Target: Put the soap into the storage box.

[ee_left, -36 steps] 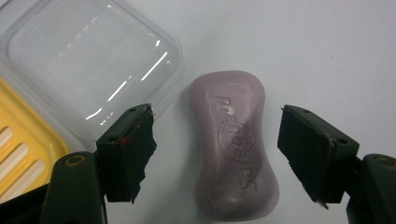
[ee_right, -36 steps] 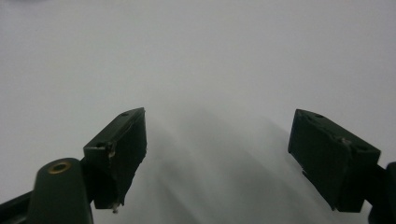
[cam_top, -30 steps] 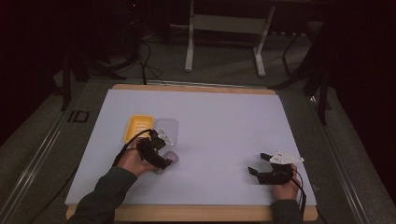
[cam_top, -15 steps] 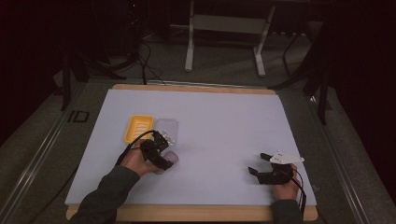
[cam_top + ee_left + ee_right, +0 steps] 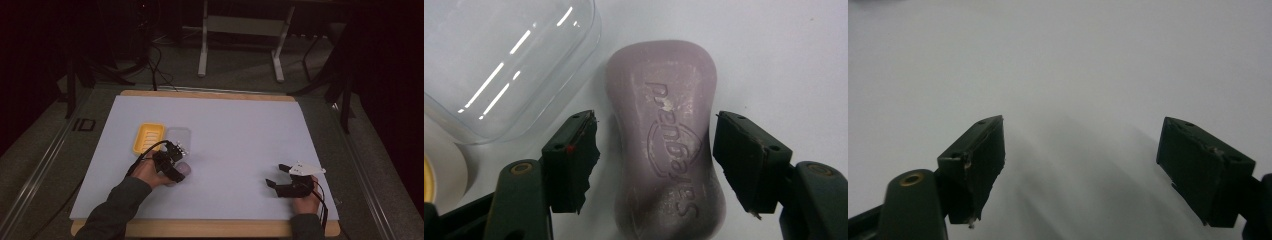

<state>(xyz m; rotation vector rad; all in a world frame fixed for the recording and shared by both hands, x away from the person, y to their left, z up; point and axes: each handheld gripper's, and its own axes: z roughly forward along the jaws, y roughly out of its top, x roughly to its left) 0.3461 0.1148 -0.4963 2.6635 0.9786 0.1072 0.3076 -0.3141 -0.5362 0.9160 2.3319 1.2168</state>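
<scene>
Left hand-held gripper [image 5: 179, 153] sits over the worktop [image 5: 240, 125] twd the left-front area, held by the person's left hand [image 5: 150, 174]. In the left gripper view the soap bar [image 5: 666, 145], pale purple w/ embossed lettering, lies flat on the white sheet betw the two black jaws. The jaws have just been closing in on it but a thin gap shows on each side, so pads aren't pressing yet; jaws parted, nothing gripped. Soap's long axis runs along the jaws, not across.

Just beside the soap, on the far-left side of it, lies a clear plastic lid [image 5: 499, 60], close to the soap, whether touching can't tell. In the high view the lid [image 5: 178, 137] sits right next to a yellow soap dish [image 5: 148, 137], both nearer the worktop's left edge than its right, abt mid-depth. Soap [image 5: 183, 169] shows partly under the gripper.

Right hand-held gripper [image 5: 276, 176] rests nr the front-right corner, well apart from the soap, in the right hand [image 5: 307, 199]. Right gripper view: jaws wide apart, only bare white sheet betw them.
</scene>
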